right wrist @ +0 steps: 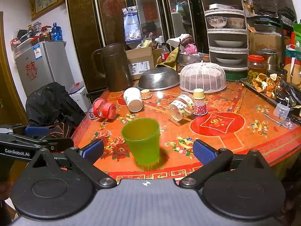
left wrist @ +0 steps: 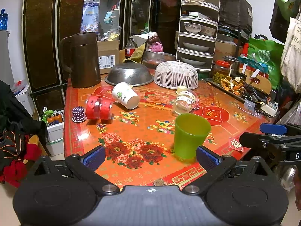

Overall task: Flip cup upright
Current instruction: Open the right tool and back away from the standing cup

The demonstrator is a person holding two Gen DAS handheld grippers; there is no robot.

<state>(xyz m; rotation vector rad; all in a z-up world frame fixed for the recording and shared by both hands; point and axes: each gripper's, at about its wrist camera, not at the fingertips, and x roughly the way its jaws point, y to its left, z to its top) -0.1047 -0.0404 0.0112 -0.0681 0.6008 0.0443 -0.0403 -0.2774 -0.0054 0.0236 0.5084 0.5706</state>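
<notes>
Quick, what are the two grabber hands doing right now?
Left gripper: open, holding nothing.
Right gripper: open, holding nothing; the green cup stands upright between its fingers.

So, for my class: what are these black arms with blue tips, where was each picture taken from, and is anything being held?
They are two hand-held grippers, each carrying a wide-angle camera that looks along its own fingers. One picture comes from the left gripper, the other from the right gripper. Both are open and hold nothing. On the red flowered table a green cup stands upright, while a white paper cup, a red-taped clear cup and a yellow-taped clear cup lie on their sides.
</notes>
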